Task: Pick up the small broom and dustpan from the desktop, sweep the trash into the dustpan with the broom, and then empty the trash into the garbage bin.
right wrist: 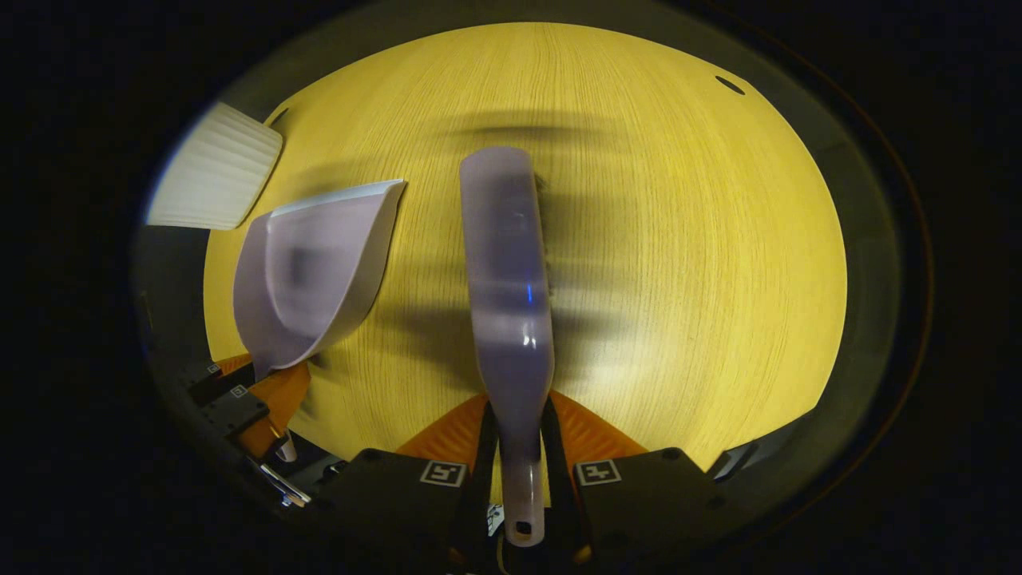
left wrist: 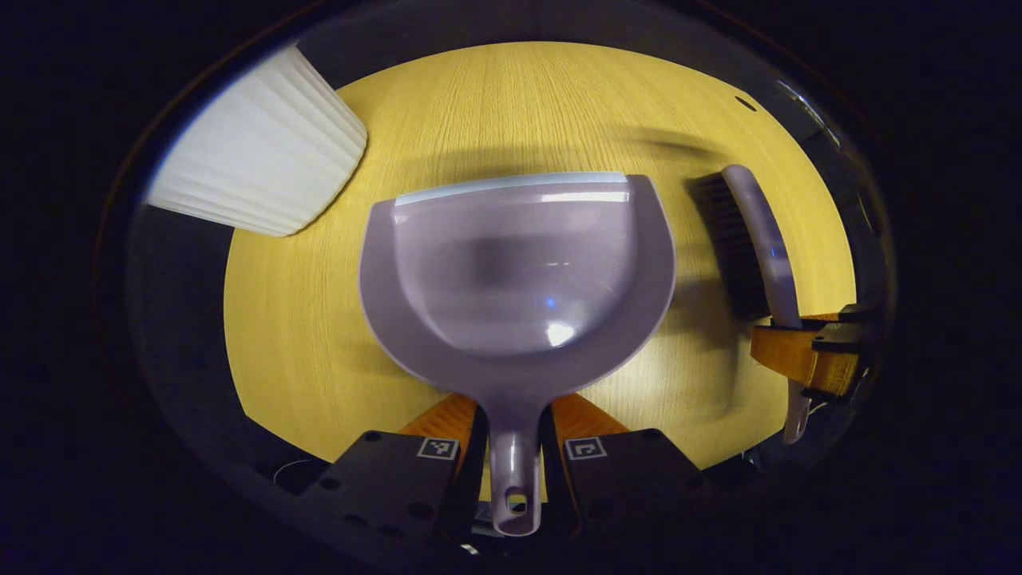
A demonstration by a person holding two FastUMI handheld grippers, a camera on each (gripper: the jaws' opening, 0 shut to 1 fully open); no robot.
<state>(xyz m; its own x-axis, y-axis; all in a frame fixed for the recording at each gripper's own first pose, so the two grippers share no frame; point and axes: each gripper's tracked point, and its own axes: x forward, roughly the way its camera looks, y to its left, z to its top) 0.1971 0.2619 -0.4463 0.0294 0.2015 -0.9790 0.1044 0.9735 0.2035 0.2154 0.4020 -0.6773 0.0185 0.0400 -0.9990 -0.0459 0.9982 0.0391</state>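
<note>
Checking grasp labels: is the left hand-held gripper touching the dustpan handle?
Touching. In the left gripper view, the left hand-held gripper has both fingers pressed against the sides of the dustpan handle, no gap visible.

dustpan (left wrist: 519, 271) left of broom (left wrist: 754, 239) above table (left wrist: 303, 335); bin (left wrist: 255, 156) far left

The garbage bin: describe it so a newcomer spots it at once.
Start from the round yellow wooden table. Follow its far left edge, past the grey dustpan held by the left gripper. The garbage bin stands there: white with ribbed sides, unlike the smooth grey tools.
</note>
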